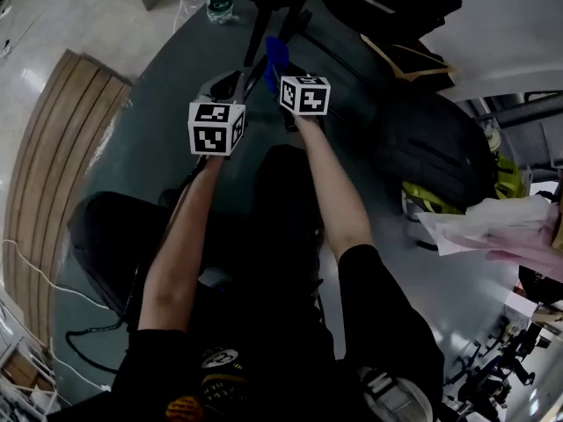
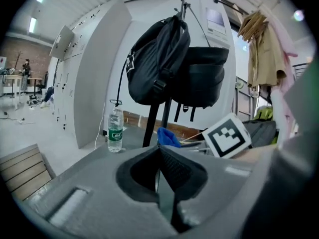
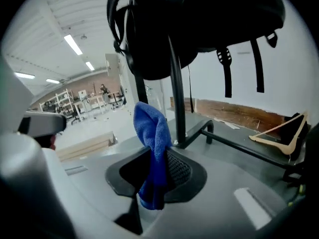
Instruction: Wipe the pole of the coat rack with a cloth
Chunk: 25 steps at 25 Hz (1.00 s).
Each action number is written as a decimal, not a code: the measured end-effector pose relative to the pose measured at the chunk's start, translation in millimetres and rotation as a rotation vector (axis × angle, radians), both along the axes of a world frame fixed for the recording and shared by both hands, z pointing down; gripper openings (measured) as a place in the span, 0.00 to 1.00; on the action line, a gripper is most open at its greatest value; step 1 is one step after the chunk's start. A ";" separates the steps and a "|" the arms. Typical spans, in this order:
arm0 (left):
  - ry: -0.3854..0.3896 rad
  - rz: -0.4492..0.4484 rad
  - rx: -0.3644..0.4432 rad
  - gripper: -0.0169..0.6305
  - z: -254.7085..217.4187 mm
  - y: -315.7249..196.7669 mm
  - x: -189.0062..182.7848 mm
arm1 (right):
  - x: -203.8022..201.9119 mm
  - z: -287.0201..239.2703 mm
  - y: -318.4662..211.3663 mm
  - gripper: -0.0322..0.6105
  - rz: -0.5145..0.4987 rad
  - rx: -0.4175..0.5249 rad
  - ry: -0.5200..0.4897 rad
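A blue cloth [image 3: 151, 133] hangs pinched in my right gripper [image 3: 158, 153], which is shut on it; a fold sticks up above the jaws. Just beyond the cloth stands the coat rack's black pole [image 3: 175, 88], bolted to its base; cloth and pole look a little apart. In the head view the cloth [image 1: 275, 53] shows ahead of the right gripper [image 1: 281, 67]. My left gripper [image 2: 159, 152] is shut on nothing and sits left of the right one, whose marker cube [image 2: 227, 136] and cloth [image 2: 168, 137] it sees. Black backpacks [image 2: 159, 59] hang over the pole [image 2: 166, 114].
A water bottle [image 2: 115, 131] stands on the dark platform [image 1: 149, 139] left of the rack. The rack's base legs [image 3: 244, 147] run off to the right, with a wooden hanger [image 3: 279, 133] lying beyond them. More bags [image 1: 431, 139] and clothes [image 1: 493, 227] lie at the right.
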State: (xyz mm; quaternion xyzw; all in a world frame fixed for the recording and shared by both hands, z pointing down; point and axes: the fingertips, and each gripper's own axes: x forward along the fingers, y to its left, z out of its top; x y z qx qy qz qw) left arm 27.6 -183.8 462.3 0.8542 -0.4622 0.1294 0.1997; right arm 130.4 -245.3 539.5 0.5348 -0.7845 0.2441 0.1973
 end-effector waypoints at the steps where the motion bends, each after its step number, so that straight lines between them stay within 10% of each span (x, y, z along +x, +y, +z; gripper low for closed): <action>1: -0.010 0.003 -0.012 0.03 6.8 0.5 -1.1 | 3.5 9.4 -8.9 0.16 0.003 -0.027 0.040; 9: 0.018 -0.013 -0.069 0.03 18.6 1.4 -19.8 | -21.5 42.9 -27.3 0.16 -0.192 -0.175 0.253; 19: 0.027 -0.111 -0.075 0.03 16.3 -9.7 -53.6 | -108.2 61.3 71.9 0.16 -0.601 -0.178 0.406; 25: 0.043 -0.104 -0.073 0.03 12.3 -5.8 -45.3 | -84.0 48.2 41.1 0.16 -0.456 -0.128 0.405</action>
